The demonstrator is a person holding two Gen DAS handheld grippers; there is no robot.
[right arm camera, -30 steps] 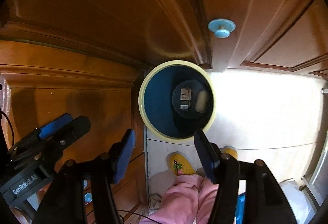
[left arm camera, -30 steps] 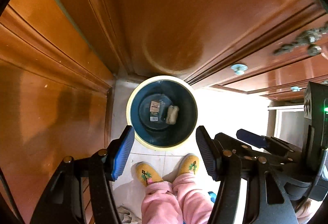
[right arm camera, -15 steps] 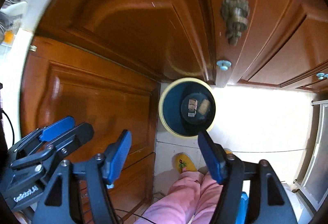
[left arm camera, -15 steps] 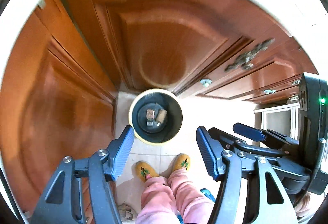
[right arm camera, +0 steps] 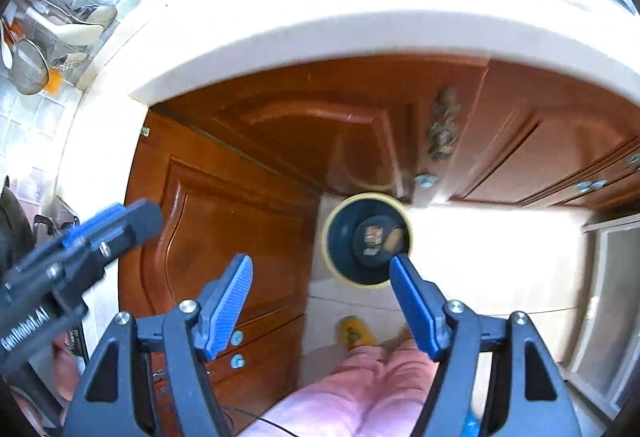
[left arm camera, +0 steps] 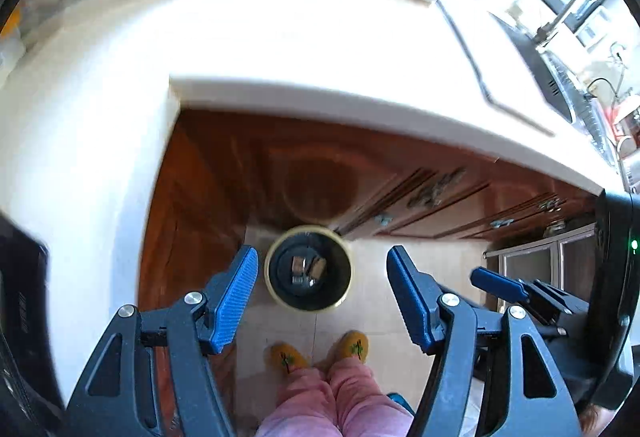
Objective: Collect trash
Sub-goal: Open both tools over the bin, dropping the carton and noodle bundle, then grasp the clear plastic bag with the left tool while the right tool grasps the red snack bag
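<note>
Wooden cabinets (left arm camera: 304,173) are boxing in the trash bin (left arm camera: 308,269), which is sitting on the floor tile right in the corner where two cabinet runs meet, prob so it's out of the walkway but reachable from the counter. A couple of bits of trash (left arm camera: 306,271) are already lying at the bottom, looks like a small carton + a brownish scrap, too small to tell more.

Left gripper (left arm camera: 320,295) is pointing steeply down over the bin w/ nothing between its blue pads, jaws opening. Right gripper (right arm camera: 320,301) is also spread wide and empty, pointing down w/ the bin just off its right pad. Slippers (left arm camera: 320,353) are standing right below the bin in view.

Vs a sec ago: both grippers are way higher now, bin looks much smaller, and the white countertop (left arm camera: 320,49) w/ its blurry clutter is coming into frame. Guessing they're heading back up for more trash.
</note>
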